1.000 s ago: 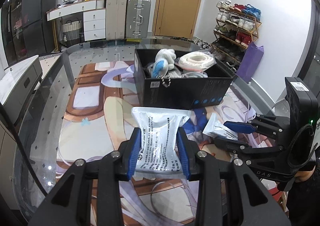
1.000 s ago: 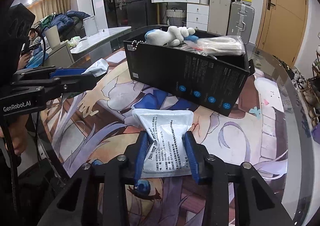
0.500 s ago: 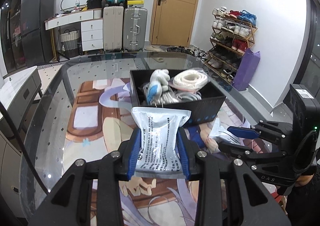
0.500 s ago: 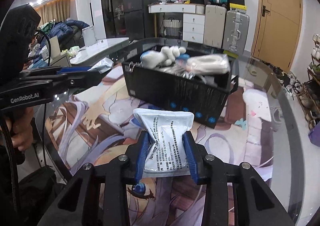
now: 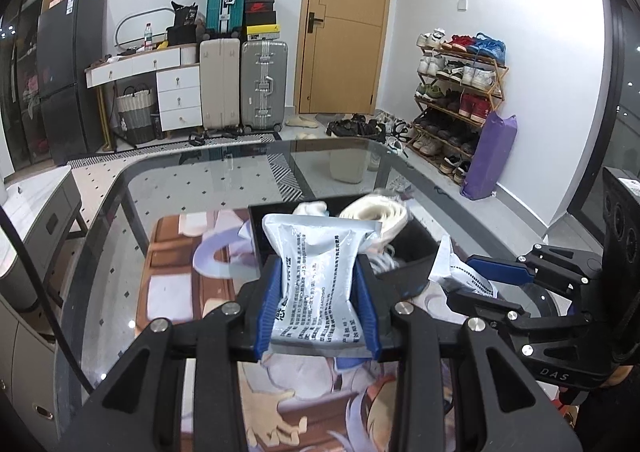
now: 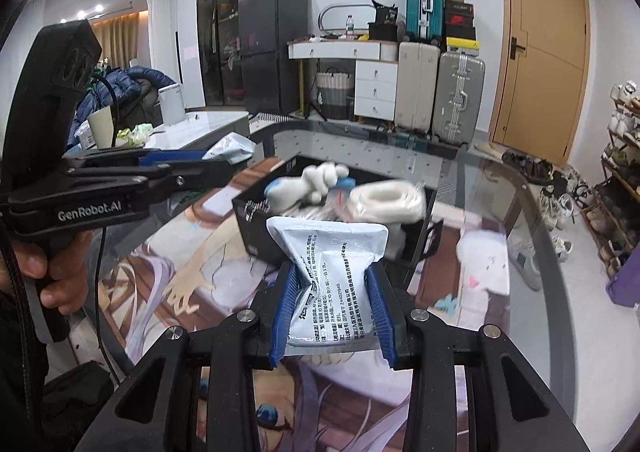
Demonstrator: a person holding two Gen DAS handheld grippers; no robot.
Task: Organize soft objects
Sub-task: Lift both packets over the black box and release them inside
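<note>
Left gripper [image 5: 317, 304]: ribbed blue pads clamped the crinkled sides of a puffy, silver-grey foil pouch [image 5: 316, 276] printed with black text. Beyond the fingertips sat an open black rectangular box [image 5: 414, 248] on a glossy printed mat [image 5: 176, 292]. Right gripper [image 6: 331, 312]: blue pads pinched a second foil sachet [image 6: 332, 272], creased at its waist. Ahead of the fingers, the box [image 6: 256, 228] held a white-and-blue plush toy [image 6: 312, 182] and a bagged cream coil [image 6: 390, 198].
</note>
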